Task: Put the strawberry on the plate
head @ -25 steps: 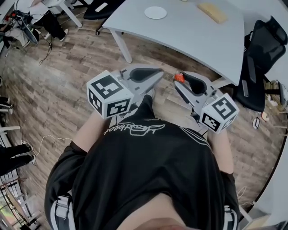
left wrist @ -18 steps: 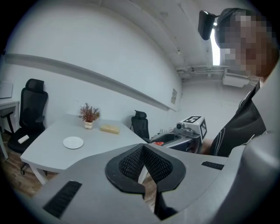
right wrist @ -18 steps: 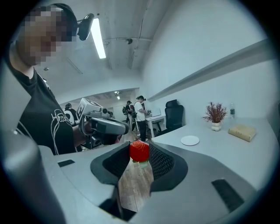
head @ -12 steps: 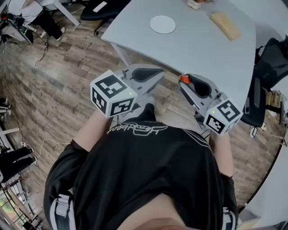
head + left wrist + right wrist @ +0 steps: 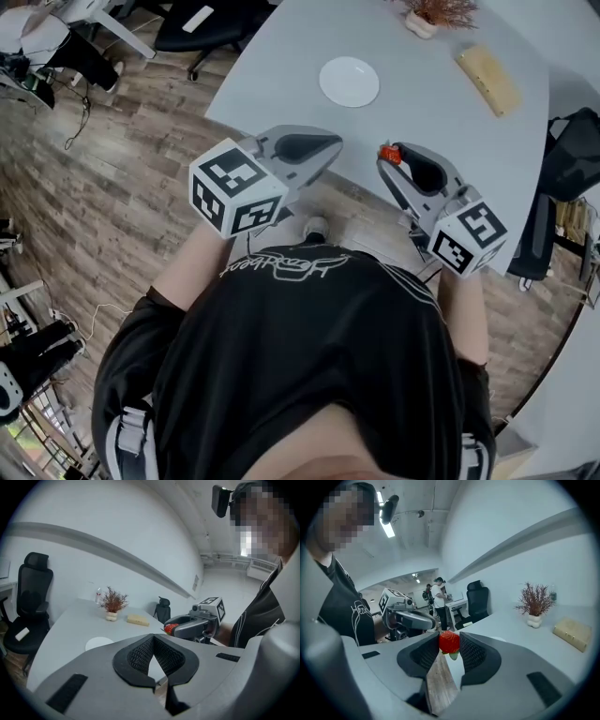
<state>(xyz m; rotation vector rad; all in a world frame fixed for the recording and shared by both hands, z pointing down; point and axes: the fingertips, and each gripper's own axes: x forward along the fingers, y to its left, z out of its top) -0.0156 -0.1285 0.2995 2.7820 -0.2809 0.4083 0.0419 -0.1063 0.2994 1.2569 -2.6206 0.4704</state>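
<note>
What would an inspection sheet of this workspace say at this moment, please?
Surface: grey table, mostly bare.
Job's things: strawberry held in the air, not yet on the white plate, which is empty.
Clutter: potted dried plant; tan block.
Grippers: right gripper shut on the strawberry; left gripper shut, empty.
Cables: loose cable on the floor.
Surroundings: wooden floor; office chair; people standing in the distance.
</note>
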